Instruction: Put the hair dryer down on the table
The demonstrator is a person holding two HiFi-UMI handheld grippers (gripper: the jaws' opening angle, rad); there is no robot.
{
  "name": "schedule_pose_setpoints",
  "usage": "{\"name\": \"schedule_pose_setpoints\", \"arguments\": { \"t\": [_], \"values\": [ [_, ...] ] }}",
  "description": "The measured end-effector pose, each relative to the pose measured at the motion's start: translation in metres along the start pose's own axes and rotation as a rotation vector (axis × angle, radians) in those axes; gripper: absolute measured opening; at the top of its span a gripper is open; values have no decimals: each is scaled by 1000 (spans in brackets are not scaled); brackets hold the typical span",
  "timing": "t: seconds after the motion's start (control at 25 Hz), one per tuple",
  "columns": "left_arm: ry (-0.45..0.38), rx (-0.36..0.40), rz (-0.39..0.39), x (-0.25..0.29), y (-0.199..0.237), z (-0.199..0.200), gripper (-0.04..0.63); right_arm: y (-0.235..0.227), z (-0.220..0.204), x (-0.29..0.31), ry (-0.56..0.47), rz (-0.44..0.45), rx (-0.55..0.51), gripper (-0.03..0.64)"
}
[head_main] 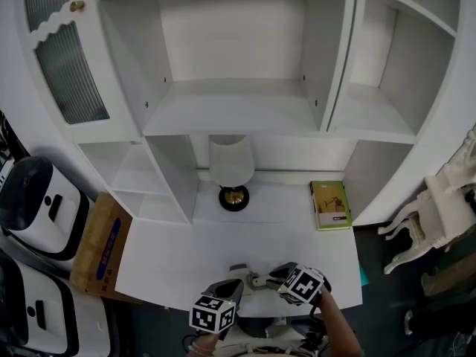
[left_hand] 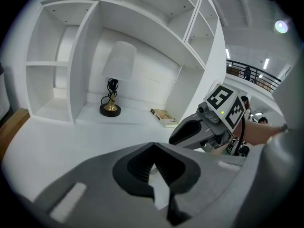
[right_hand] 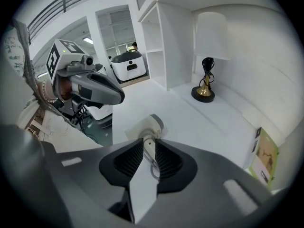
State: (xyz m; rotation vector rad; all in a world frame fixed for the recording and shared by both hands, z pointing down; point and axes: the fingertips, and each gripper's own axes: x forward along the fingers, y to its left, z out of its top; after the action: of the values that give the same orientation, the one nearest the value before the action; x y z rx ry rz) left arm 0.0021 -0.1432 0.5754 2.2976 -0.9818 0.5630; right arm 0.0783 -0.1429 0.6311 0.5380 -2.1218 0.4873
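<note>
Right gripper view: your right tool [right_hand: 148,141] clenches the hair dryer [right_hand: 152,124] by its handle, at the front edge of the bench [right_hand: 190,122], seemingly poised for set-down | your left tool [left_hand: 153,148], closed and empty, stands aside, likely leaving room.

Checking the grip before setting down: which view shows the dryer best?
Right gripper view: the dryer is close up, its handle clamped in the right claw. Head view shows it only small; left gripper view doesn't clearly show it.
</note>
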Motion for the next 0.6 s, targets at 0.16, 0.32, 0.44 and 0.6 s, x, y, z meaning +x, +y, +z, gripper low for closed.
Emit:
{"name": "schedule_pose_setpoints", "arguments": {
  "t": [0.16, 0.32, 0.44, 0.6],
  "values": [
    [0, 7, -6, 3, -2, 2, 1, -5, 5, -6, -31, -20, 8, 80],
    [4, 9, -5, 5, -3, 2, 1, -7, 8, -11, -47, -54, -3, 33],
    [0, 13, -4, 8, -3, 4, 1, -8, 12, -16, -60, -68, -6, 29],
    [-20, 18, -11, 10, -7, 11, 1, -8, 18, -21, -94, -79, 6, 29]
  ]
}}
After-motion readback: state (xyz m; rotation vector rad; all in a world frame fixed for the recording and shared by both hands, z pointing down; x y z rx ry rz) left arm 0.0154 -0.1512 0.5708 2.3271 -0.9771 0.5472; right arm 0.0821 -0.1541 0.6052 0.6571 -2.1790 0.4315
